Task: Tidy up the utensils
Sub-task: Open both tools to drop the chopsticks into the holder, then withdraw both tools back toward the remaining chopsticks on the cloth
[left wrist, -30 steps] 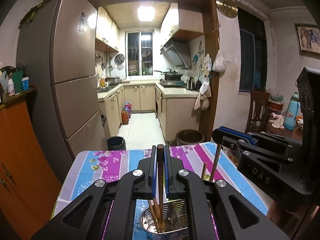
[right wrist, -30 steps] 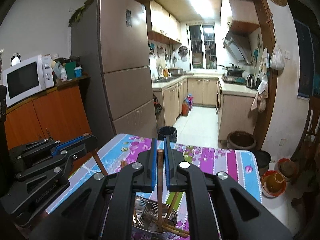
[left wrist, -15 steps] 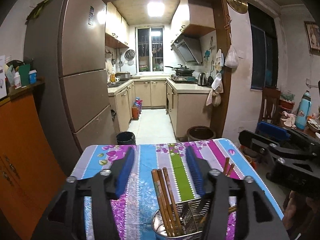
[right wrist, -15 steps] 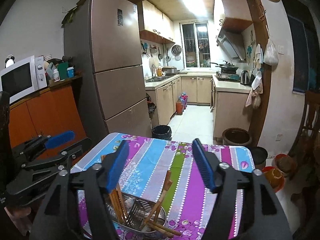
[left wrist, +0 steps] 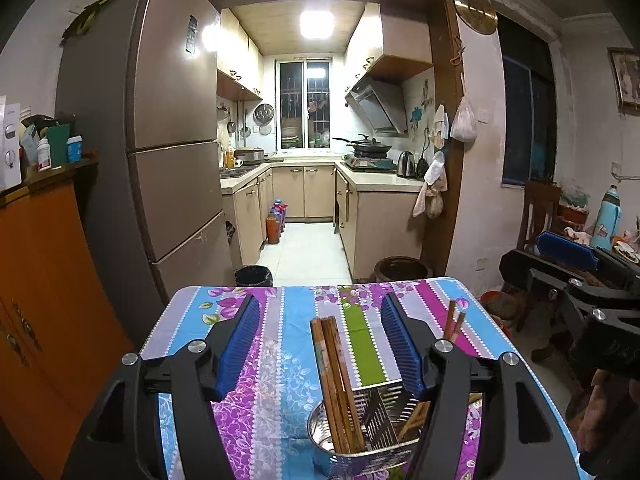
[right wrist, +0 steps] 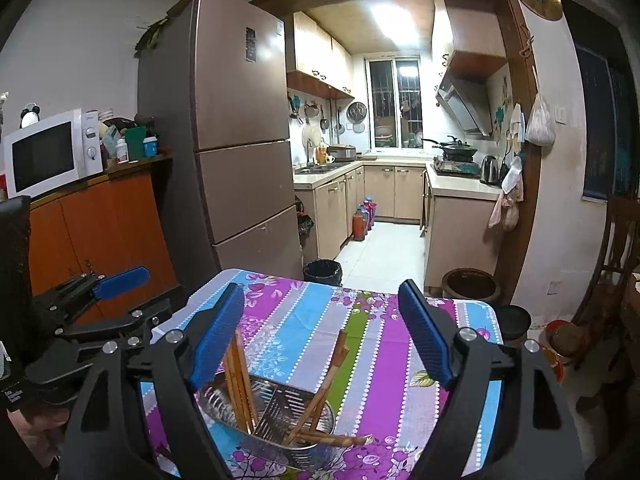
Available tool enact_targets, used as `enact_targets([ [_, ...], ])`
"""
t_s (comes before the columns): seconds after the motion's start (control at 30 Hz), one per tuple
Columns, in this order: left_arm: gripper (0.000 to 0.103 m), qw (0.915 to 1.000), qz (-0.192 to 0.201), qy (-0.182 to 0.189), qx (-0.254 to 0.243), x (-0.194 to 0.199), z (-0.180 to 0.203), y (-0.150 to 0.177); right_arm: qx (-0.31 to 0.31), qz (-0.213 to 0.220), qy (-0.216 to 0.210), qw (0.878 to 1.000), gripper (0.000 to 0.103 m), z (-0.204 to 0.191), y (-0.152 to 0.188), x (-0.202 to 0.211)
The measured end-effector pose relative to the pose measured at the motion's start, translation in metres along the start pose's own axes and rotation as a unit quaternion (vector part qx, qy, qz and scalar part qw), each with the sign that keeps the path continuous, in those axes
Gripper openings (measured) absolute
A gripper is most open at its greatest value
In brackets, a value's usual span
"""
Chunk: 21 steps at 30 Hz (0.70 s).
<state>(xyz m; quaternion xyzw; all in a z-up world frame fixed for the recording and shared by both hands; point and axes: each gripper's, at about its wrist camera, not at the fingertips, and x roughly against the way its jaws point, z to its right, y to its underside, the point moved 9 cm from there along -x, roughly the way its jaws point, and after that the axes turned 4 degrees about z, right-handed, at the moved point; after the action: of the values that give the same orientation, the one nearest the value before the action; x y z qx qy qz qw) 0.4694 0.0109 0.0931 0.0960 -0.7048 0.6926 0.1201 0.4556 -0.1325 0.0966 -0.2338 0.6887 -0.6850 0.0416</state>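
A perforated steel utensil holder [left wrist: 376,420] [right wrist: 280,412] stands on the striped floral tablecloth [left wrist: 292,312]. Brown wooden chopsticks [left wrist: 334,372] [right wrist: 238,376] lean upright in one side of the holder. More chopsticks [left wrist: 454,324] [right wrist: 332,364] lean in the other side. My left gripper [left wrist: 320,340] hovers over the holder, its jaws opening, and the chopsticks stand loose between its blue pads. My right gripper [right wrist: 320,332] hovers likewise, jaws opening, its pads touching nothing. Each gripper shows at the edge of the other's view: the right gripper [left wrist: 560,268] and the left gripper [right wrist: 136,296].
The table's far edge [right wrist: 360,284] faces a kitchen doorway with a black bin [right wrist: 322,272] and a brown pot [right wrist: 470,284] on the floor. A fridge [right wrist: 240,140] and an orange cabinet [right wrist: 100,232] stand left; a wooden chair [left wrist: 538,216] stands right.
Both grippers were shut on a chopstick held upright over the holder. Both have opened wide, and the chopsticks now rest in the holder.
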Motion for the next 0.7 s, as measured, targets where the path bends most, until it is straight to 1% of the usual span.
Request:
enact_targets([
  [0.13, 0.065, 0.9999, 0.011, 0.005, 0.002, 0.018, 0.001, 0.002, 0.003, 0.010, 0.000, 1.000, 0.076, -0.005, 0.001, 0.014],
  [0.27, 0.067, 0.9995, 0.028, 0.011, 0.007, 0.045, 0.002, 0.003, 0.009, 0.026, 0.002, 1.000, 0.078, -0.013, 0.006, 0.036],
  [0.5, 0.071, 0.9982, 0.057, 0.020, 0.005, 0.097, 0.008, 0.011, 0.012, 0.056, 0.002, 0.998, 0.084, -0.028, 0.020, 0.085],
  [0.7, 0.075, 0.9963, 0.083, 0.022, 0.008, 0.147, 0.006, 0.027, 0.028, 0.077, 0.009, 0.997, 0.090, -0.046, 0.039, 0.131],
])
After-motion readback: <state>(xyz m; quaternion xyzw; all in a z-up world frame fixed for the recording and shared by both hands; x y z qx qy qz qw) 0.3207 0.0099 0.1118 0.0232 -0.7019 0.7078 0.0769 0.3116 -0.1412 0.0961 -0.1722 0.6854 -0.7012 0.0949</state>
